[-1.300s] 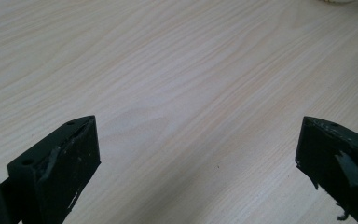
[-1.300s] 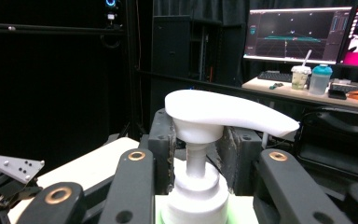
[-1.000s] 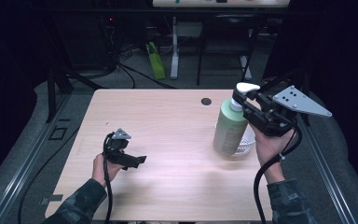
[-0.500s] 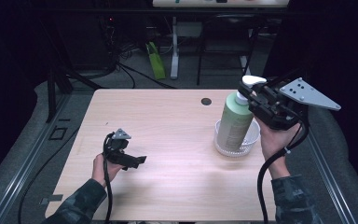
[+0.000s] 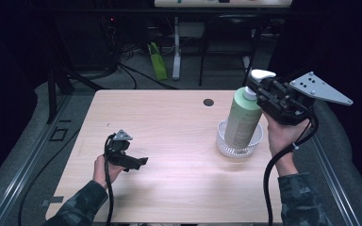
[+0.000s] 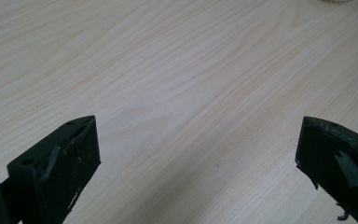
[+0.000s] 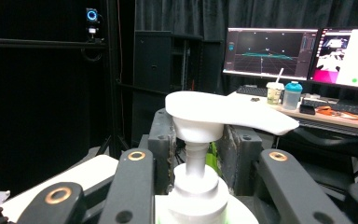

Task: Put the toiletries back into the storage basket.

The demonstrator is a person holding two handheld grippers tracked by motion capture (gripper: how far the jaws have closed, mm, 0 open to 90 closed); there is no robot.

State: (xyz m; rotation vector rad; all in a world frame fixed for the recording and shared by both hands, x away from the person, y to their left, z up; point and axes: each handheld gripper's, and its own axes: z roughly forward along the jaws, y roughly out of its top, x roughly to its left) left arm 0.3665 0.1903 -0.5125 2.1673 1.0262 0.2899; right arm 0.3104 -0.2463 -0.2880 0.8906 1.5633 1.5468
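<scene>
Right gripper (image 5: 259,92) clamps the pump bottle (image 5: 242,120) neck, base in bowl (image 5: 226,147).

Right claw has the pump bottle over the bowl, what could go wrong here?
The right claw grips the green bottle only near its pump neck, so it may swing or slip. It hangs tilted over the small clear bowl, whose rim it could catch and tip. The left claw is open, far away.

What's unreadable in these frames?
- Pale green pump bottle: label print too small in the high view.
- Bottle base: whether it touches the clear ribbed bowl is hidden by the bowl wall.
- Right gripper: the pump head hides where its jaws meet the neck.
</scene>
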